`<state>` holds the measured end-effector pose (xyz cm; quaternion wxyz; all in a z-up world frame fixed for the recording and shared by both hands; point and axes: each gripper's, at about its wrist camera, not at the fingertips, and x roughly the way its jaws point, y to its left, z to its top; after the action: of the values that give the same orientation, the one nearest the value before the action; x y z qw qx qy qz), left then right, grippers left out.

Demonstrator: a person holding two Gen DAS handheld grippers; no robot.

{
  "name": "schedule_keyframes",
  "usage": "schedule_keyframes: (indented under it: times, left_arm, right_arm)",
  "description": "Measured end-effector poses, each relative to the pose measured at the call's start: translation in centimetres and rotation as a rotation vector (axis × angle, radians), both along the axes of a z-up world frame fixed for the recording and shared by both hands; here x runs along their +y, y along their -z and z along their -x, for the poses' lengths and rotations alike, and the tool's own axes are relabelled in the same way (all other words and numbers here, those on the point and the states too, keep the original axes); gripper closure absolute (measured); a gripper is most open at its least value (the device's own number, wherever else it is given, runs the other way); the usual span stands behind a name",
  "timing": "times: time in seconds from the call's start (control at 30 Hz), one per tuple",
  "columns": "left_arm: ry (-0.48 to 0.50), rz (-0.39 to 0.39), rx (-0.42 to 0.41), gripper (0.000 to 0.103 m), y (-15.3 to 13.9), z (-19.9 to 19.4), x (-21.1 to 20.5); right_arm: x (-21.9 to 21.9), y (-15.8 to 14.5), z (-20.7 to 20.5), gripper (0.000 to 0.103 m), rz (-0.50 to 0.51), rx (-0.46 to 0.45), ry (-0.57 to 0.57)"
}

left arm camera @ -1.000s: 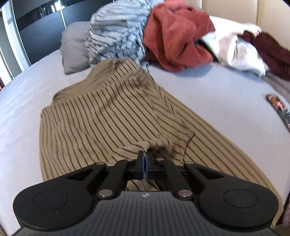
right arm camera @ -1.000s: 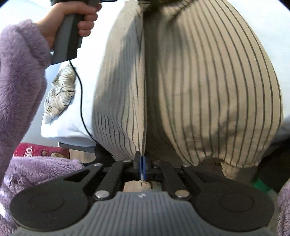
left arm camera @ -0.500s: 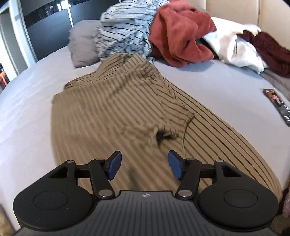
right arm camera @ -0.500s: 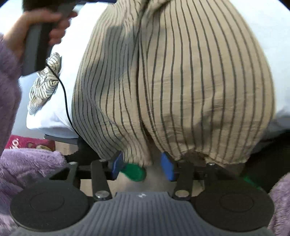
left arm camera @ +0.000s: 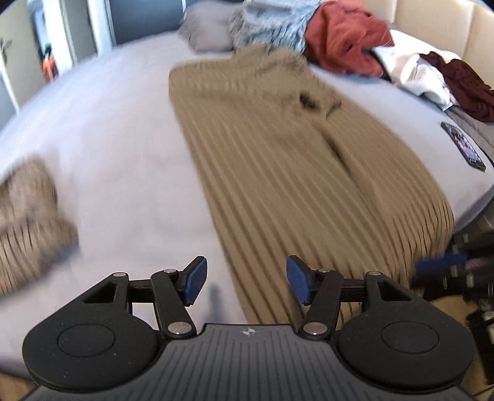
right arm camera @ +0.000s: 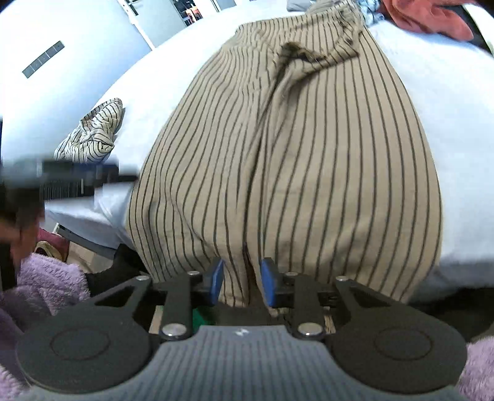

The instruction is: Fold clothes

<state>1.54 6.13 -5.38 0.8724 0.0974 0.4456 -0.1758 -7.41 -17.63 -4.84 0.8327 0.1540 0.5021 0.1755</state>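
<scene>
Tan trousers with dark pinstripes [left arm camera: 278,172] lie lengthwise on the pale bed sheet [left arm camera: 117,160], their hem hanging over the near edge. My left gripper [left arm camera: 247,283] is open and holds nothing; it hovers over the sheet beside the trousers' left border, and the view is motion-blurred. My right gripper [right arm camera: 242,282] sits at the hanging hem of the trousers [right arm camera: 293,160]. Its jaws are closing with a fold of the hem between the blue pads [right arm camera: 216,279], and a gap still shows. The left gripper [right arm camera: 77,175] appears blurred at the left of the right wrist view.
A small striped bundle [right arm camera: 92,132] lies on the sheet to the left. A pile at the bed's head holds a red garment [left arm camera: 349,43], a grey striped one [left arm camera: 265,27], white cloth [left arm camera: 413,74] and a maroon piece [left arm camera: 463,83]. A dark flat phone-like object [left arm camera: 463,148] lies right. A purple fluffy sleeve [right arm camera: 46,283] is nearby.
My left gripper let go of the trouser fold, opened and pulled back toward the near bed edge. My right gripper released the hem, opened, and now narrows around it again.
</scene>
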Motion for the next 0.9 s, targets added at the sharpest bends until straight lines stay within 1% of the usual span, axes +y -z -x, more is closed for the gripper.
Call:
schedule_keyframes:
  times: [0.1,0.13,0.17,0.23,0.27,0.33,0.37,0.43,0.53,0.67,0.73,0.8,0.83,0.87,0.9]
  left_arm:
    - [-0.033,0.004,0.01,0.048,1.4,0.3,-0.1]
    - [-0.038,0.02,0.015,0.052,1.6,0.2,0.0]
    - [-0.043,0.036,0.019,0.062,1.8,0.1,0.1]
    - [-0.062,0.068,0.038,0.077,1.9,-0.2,0.5]
    - [-0.076,0.085,0.051,0.088,1.8,-0.4,0.8]
    - [-0.099,0.104,0.084,0.099,1.8,-0.6,1.3]
    - [-0.107,0.106,0.103,0.102,1.8,-0.5,1.5]
    - [-0.119,0.102,0.139,0.103,2.1,-0.5,1.9]
    - [-0.13,0.094,0.157,0.103,2.4,-0.3,1.9]
    - [-0.169,0.031,0.211,0.103,3.6,0.5,2.5]
    - [-0.168,0.076,0.215,0.103,3.6,1.0,3.1]
    - [-0.172,0.122,0.192,0.103,2.7,1.5,3.6]
    - [-0.162,0.133,0.17,0.103,2.1,1.6,3.6]
    - [-0.159,0.133,0.154,0.102,1.6,1.6,3.6]
    - [-0.156,0.133,0.138,0.101,1.1,1.6,3.6]
  right_arm:
    - [0.9,-0.2,-0.6,0.071,-0.006,-0.008,0.009]
    - [1.1,-0.3,-0.8,0.071,-0.005,-0.014,0.011]
    - [1.6,-0.5,-1.1,0.071,0.003,-0.024,0.014]
    - [2.8,-0.6,-1.6,0.071,0.021,-0.042,0.027]
    - [2.6,-1.0,-1.4,0.071,0.028,-0.047,0.035]
    - [1.8,-1.2,-1.2,0.071,0.035,-0.047,0.054]
    - [1.6,-1.1,-1.3,0.071,0.039,-0.044,0.064]
    - [1.2,-1.1,-1.3,0.071,0.045,-0.039,0.074]
    - [0.9,-1.1,-1.3,0.071,0.055,-0.033,0.083]
    - [0.8,-1.6,-1.4,0.069,0.059,-0.048,0.079]
    - [0.9,-1.8,-1.6,0.069,0.056,-0.059,0.075]
    - [1.0,-2.0,-1.8,0.068,0.052,-0.068,0.071]
    - [1.0,-2.1,-1.9,0.067,0.052,-0.07,0.071]
    - [0.9,-2.2,-2.0,0.059,0.051,-0.071,0.071]
    - [0.8,-2.3,-2.2,0.055,0.05,-0.071,0.073]
